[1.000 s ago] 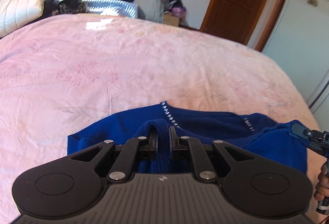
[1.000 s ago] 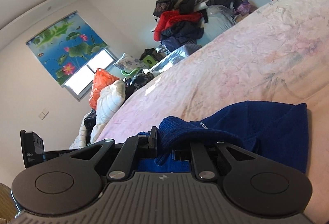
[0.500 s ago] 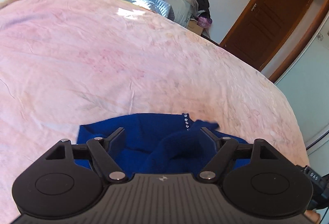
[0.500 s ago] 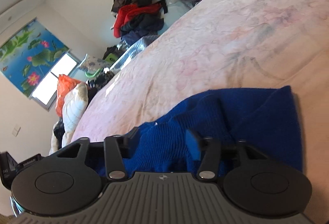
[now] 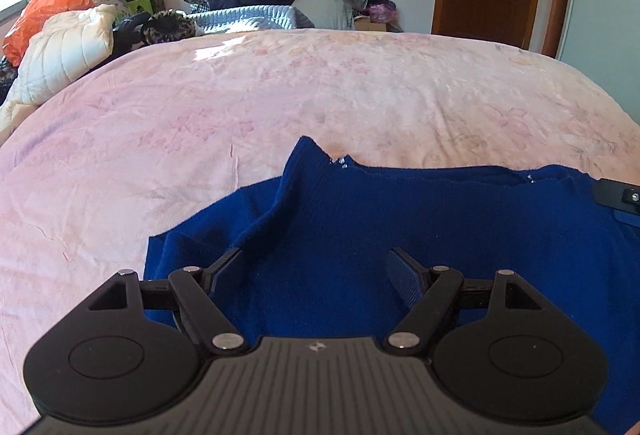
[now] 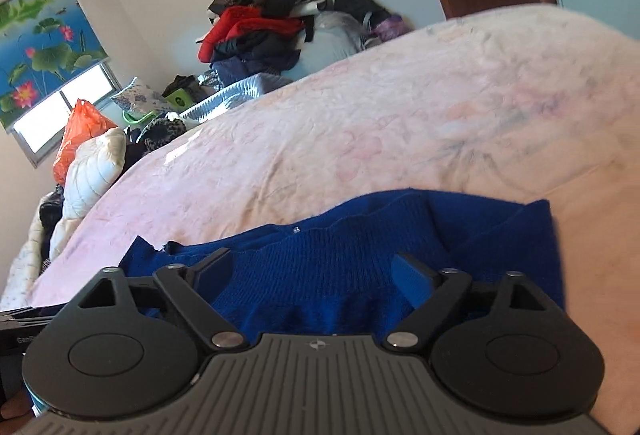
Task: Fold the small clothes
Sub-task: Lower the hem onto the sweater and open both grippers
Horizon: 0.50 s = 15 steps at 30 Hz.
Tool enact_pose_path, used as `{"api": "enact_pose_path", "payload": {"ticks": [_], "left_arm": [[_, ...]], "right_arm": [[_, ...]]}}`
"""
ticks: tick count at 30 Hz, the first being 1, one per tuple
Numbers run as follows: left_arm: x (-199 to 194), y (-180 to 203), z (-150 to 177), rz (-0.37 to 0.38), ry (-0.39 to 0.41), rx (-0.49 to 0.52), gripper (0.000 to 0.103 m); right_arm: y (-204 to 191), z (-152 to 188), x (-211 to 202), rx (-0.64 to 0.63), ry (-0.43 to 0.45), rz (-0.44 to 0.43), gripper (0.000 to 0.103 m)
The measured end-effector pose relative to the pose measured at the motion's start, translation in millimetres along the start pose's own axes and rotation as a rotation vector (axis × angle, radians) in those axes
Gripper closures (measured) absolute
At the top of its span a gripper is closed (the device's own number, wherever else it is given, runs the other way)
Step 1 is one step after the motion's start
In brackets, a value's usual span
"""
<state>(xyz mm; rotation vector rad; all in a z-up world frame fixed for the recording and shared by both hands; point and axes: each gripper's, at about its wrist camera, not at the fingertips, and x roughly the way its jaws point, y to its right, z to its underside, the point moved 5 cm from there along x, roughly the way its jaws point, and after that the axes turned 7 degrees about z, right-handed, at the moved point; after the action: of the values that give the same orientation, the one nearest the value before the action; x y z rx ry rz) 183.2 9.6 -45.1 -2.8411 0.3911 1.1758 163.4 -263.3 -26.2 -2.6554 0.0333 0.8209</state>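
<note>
- My left hand-held gripper (image 5: 316, 267) stands spread wide, holding nothing, over the dark blue knitted sweater (image 5: 400, 227).
- My right hand-held gripper (image 6: 312, 271) is opening; knit between its fingers, unpinched.
- The sweater lies on the pink bed (image 5: 280, 95).

Bright window daylight — fisheye-warped edges
</note>
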Motion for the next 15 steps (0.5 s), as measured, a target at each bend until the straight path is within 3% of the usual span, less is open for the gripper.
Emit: {"api": "enact_pose_path", "payload": {"ticks": [5, 8, 15], "left_arm": [[3, 1, 8, -0.037, -0.010, 0.020, 0.025], [2, 2, 12, -0.040, -0.011, 0.023, 0.025], [5, 1, 21, -0.049, -0.013, 0.024, 0.022]], "right_arm": [[-11, 11, 4, -0.154, -0.005, 0.086, 0.001], [-2, 18, 16, -0.178, -0.037, 0.161, 0.001], [-3, 29, 21, -0.259, -0.003, 0.231, 0.000]]}}
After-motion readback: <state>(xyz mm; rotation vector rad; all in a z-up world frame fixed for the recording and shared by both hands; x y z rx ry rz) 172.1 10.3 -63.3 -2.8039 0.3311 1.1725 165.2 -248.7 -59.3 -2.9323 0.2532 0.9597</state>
